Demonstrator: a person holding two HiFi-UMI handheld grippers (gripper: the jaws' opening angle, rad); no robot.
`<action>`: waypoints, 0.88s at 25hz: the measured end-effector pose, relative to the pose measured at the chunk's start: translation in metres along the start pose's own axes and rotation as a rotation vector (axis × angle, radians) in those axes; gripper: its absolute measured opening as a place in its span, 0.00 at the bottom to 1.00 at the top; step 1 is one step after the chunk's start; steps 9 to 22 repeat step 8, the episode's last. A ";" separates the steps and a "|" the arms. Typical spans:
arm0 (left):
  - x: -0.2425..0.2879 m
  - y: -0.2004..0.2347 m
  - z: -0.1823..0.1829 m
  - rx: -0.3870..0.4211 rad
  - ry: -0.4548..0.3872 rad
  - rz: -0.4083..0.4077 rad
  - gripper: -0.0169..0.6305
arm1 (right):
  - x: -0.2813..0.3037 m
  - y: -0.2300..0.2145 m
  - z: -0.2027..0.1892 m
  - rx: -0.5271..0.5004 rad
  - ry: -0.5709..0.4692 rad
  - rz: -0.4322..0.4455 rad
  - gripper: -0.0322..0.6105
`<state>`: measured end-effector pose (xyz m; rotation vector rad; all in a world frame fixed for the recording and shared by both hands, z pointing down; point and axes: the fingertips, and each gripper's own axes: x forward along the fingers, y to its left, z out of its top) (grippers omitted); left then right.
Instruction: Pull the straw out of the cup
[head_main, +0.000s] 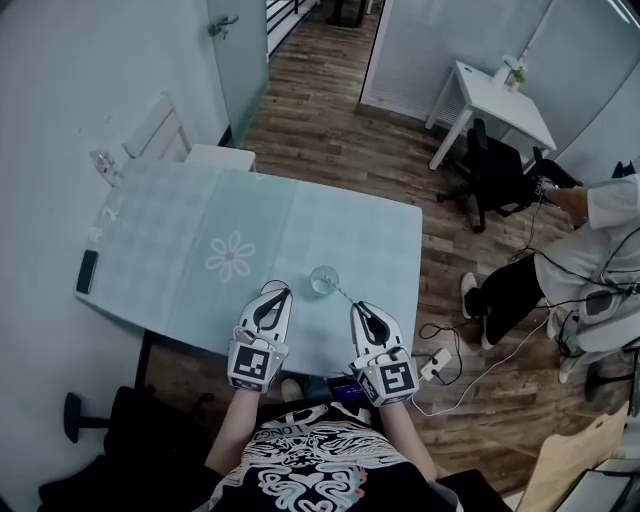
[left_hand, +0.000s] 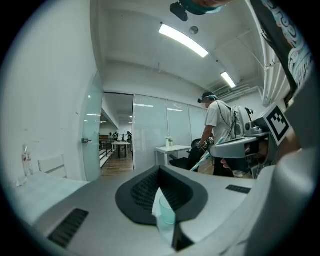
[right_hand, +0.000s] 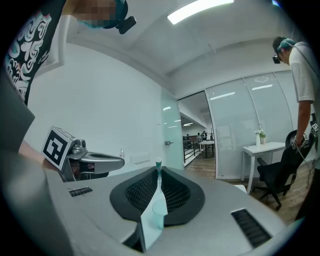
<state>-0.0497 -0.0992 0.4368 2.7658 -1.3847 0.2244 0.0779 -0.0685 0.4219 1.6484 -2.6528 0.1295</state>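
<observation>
Pinching straw (head_main: 343, 294) tip in right gripper (head_main: 361, 307) fingers | slanting from cup (head_main: 323, 281) at lower centre of frame, near worktop (head_main: 200, 230) front edge | pressing left gripper (head_main: 277, 291) fingers together, lower left of cup

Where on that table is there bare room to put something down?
Widest free patch: the far right part of the table, beyond the flower print. The left edge holds a phone and a bottle. The near edge is crowded: cup and straw between the left gripper and right gripper.
</observation>
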 end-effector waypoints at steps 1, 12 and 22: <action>0.000 0.000 0.000 0.000 0.000 0.002 0.02 | 0.000 0.000 0.000 -0.002 0.001 0.001 0.13; 0.006 0.000 0.005 0.011 -0.006 0.010 0.02 | 0.002 -0.002 0.002 -0.019 -0.013 0.006 0.13; 0.006 0.000 0.005 0.011 -0.006 0.010 0.02 | 0.002 -0.002 0.002 -0.019 -0.013 0.006 0.13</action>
